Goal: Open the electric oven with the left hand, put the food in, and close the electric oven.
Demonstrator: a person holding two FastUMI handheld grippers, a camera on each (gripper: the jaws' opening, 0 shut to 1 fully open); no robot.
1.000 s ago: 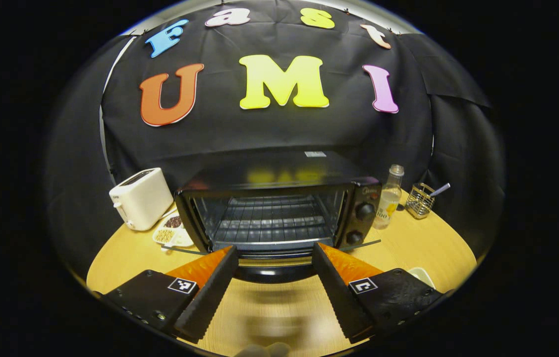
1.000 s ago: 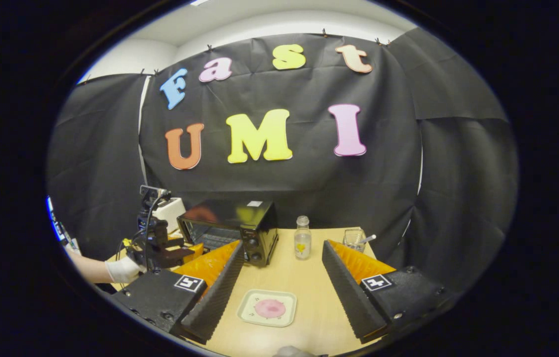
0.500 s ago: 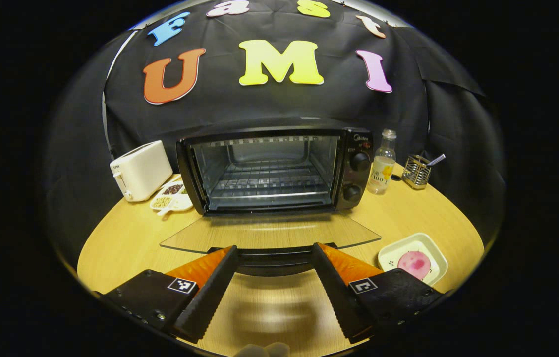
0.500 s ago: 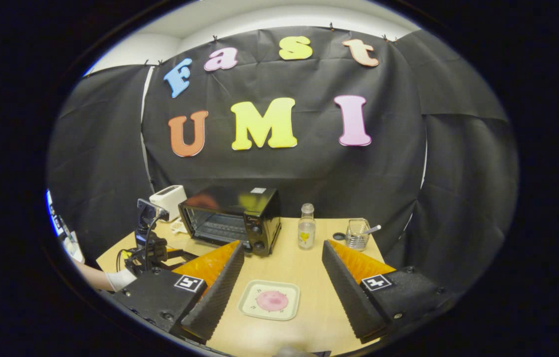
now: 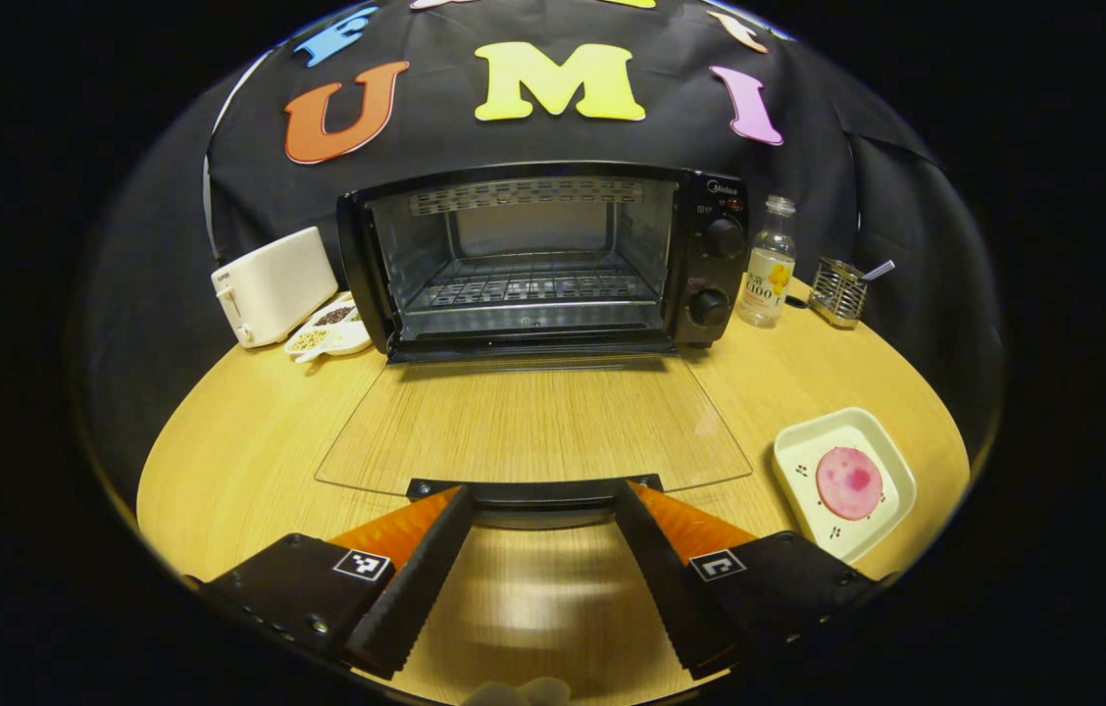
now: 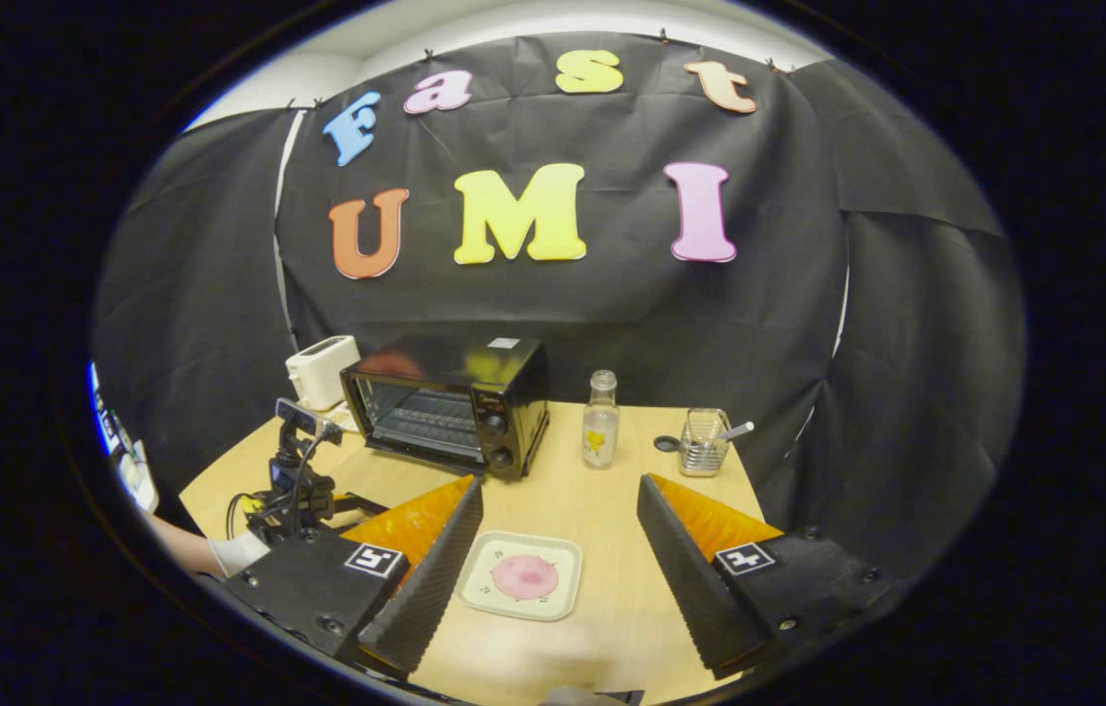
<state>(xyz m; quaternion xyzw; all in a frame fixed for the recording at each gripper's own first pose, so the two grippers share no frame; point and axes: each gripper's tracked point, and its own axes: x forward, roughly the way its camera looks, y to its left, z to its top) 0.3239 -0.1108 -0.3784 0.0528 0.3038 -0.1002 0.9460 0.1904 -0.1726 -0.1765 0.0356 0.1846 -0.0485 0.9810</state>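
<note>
The black electric oven (image 5: 710,255) stands at the back of the table, its cavity and wire rack exposed. Its glass door (image 5: 533,422) lies folded down flat toward me. The door's handle (image 5: 538,495) runs across between the fingertips of my left gripper (image 5: 543,487), whose jaws stand wide apart. A pink round of food (image 5: 849,482) lies on a white square plate (image 5: 798,461) to the right of the door. In the right gripper view the same plate (image 6: 484,598) sits just beyond my open, empty right gripper (image 6: 560,484), with the oven (image 6: 460,397) farther back left.
A white toaster (image 5: 274,284) and a divided snack dish (image 5: 327,328) sit left of the oven. A small bottle (image 5: 769,275) and a wire holder (image 5: 837,291) stand on its right. In the right gripper view a gloved hand (image 6: 239,549) holds the other gripper (image 6: 303,490) at left.
The oven door has swung from partly lowered to lying flat, as my left gripper came down and back with the handle. The right gripper has dipped slightly toward the plate.
</note>
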